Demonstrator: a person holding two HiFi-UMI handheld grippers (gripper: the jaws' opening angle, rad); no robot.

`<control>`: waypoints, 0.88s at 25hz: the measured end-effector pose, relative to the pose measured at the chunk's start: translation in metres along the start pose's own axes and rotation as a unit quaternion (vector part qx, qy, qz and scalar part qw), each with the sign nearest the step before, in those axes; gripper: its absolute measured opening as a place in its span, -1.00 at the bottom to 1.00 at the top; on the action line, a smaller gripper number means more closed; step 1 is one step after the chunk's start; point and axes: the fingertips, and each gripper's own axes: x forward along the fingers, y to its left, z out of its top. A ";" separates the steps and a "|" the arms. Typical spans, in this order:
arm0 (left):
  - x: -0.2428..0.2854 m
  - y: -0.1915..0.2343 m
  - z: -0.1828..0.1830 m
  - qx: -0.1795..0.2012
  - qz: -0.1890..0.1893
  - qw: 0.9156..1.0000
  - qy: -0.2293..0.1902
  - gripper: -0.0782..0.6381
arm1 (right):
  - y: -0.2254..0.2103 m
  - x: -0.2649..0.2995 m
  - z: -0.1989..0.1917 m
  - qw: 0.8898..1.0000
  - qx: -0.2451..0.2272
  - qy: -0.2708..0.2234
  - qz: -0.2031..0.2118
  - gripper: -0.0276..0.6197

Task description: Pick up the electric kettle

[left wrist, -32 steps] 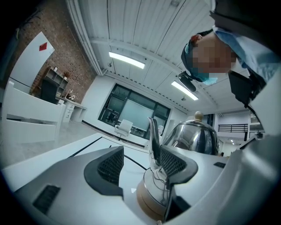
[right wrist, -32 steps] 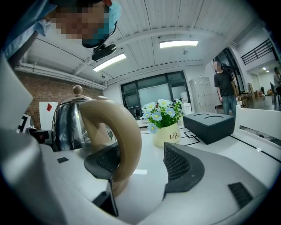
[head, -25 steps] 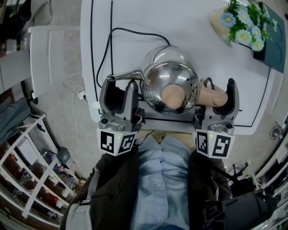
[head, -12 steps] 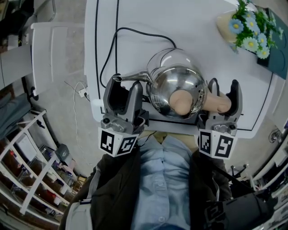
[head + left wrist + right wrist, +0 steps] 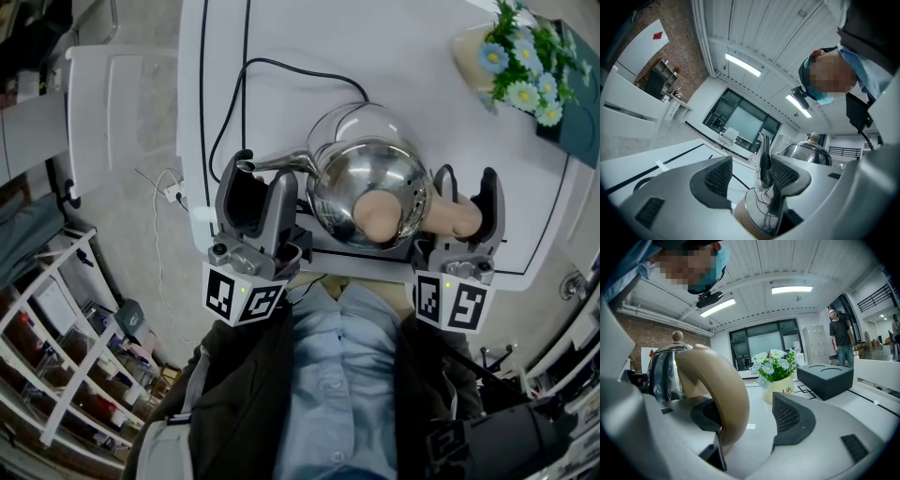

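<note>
The steel electric kettle [image 5: 366, 183] stands near the front edge of the white table [image 5: 394, 47]. It has a beige lid knob [image 5: 378, 214], a beige handle [image 5: 457, 216] on the right and a spout [image 5: 277, 161] pointing left. My left gripper [image 5: 258, 173] is open, and the spout [image 5: 764, 157] lies between its jaws close to the right pad. My right gripper [image 5: 464, 180] is open too. The handle [image 5: 717, 390] rests against its left pad, with a gap to the right pad [image 5: 792, 420].
A black cord [image 5: 234, 89] runs from the kettle across the table's left part. A pot of flowers [image 5: 514, 58] and a dark box [image 5: 570, 108] stand at the far right. Shelving [image 5: 56, 356] is on the floor to the left. A person [image 5: 841, 336] stands in the distance.
Both grippers have moved a little further in around the spout and the handle. Over the last half second almost nothing has shifted.
</note>
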 end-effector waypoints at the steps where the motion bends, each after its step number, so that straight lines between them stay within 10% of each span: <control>1: 0.001 0.000 0.001 0.000 -0.001 1.000 -0.001 -0.04 | 0.000 0.000 0.000 1.000 0.000 0.000 0.001 -0.04; 22: 0.029 -0.006 0.013 0.012 -0.028 0.999 -0.016 -0.04 | 0.002 0.009 0.006 1.000 -0.003 -0.008 0.011 -0.04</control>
